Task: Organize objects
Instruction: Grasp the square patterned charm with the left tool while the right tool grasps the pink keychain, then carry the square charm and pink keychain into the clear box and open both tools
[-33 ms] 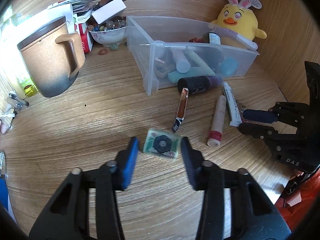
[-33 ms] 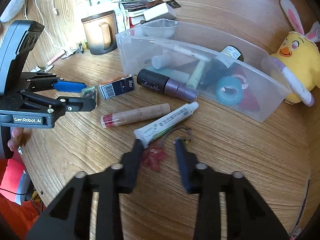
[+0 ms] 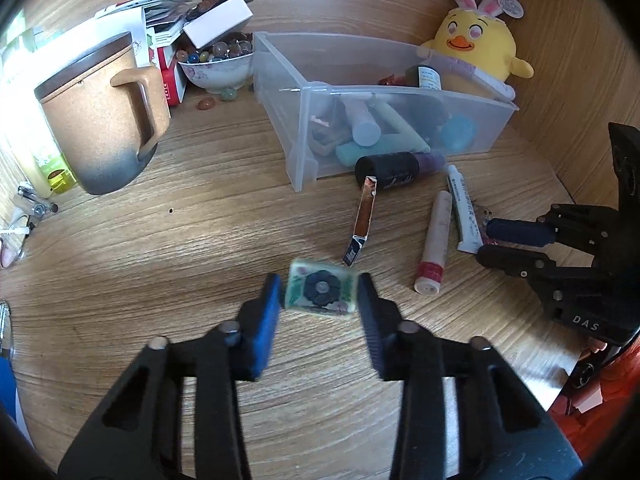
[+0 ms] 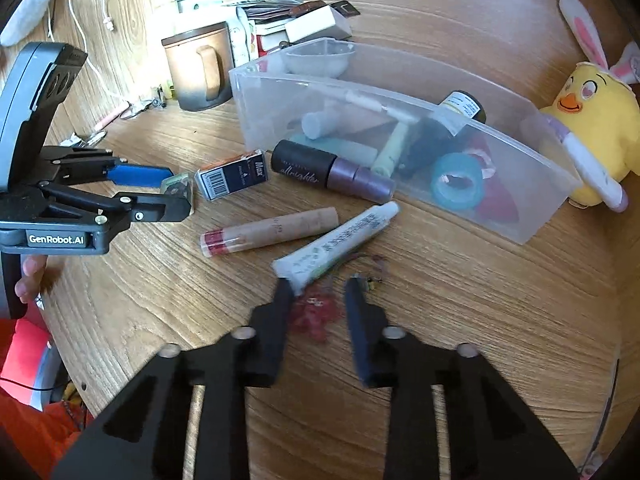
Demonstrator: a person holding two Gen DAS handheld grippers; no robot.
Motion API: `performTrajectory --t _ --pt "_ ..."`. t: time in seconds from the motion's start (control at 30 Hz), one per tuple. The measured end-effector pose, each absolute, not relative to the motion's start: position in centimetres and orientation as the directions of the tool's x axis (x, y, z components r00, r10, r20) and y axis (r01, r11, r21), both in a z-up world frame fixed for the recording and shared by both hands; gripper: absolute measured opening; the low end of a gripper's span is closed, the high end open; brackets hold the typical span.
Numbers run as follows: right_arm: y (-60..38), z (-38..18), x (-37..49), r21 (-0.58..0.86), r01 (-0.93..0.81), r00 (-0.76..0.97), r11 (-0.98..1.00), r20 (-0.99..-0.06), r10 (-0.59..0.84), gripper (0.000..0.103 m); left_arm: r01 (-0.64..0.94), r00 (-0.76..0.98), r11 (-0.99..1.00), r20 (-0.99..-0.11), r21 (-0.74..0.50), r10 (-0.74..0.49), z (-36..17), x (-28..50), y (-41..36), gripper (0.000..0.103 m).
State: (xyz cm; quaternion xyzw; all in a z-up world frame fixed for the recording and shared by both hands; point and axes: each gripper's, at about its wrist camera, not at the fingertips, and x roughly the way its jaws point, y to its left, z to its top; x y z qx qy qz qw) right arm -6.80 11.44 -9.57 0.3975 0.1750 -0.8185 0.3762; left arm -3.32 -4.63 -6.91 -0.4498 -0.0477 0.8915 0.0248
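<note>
A clear plastic bin (image 3: 400, 98) (image 4: 496, 160) on the wooden desk holds tubes, a tape roll and a bottle. In front of it lie a dark tube (image 4: 328, 172), a small blue box (image 4: 232, 178), a beige tube (image 4: 272, 230) and a white tube (image 4: 340, 240). My left gripper (image 3: 320, 292) is open with its jaws on either side of a small green case (image 3: 320, 292), close to its sides. My right gripper (image 4: 316, 300) is open over a red trinket (image 4: 312, 316), beside the white tube's end.
A brown mug (image 3: 100, 120) stands at the left, with a bowl of marbles (image 3: 218, 62) and boxes behind it. A yellow plush chick (image 3: 476, 44) sits behind the bin. Cables and small items lie at the far left (image 4: 100, 120).
My left gripper's jaws have come closer around the green case. My right gripper has barely moved.
</note>
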Motion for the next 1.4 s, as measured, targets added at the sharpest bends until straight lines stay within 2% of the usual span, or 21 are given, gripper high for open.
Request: performTrajectory --t 0.33,0.93,1.4 --pt "12.6 -7.8 -7.0 0.039 0.719 -0.449 -0.694 -0.736 -0.507 0.022 0.033 -0.643 -0.992 -0.762 -0.124 0.074 -5.4 -2.5 -5.0 0.033" --pt "14.9 -0.8 -8.0 0.088 0.675 -0.577 -0.733 -0.556 -0.598 0.022 0.014 -0.781 -0.990 -0.620 -0.140 0.076 0.4 -2.8 -3.4 0.033" --pt "14.9 4.0 -9.8 0.073 0.674 -0.637 -0.735 -0.446 -0.629 0.022 -0.010 -0.816 -0.991 -0.572 -0.131 0.084 3.5 -5.9 -2.4 0.033"
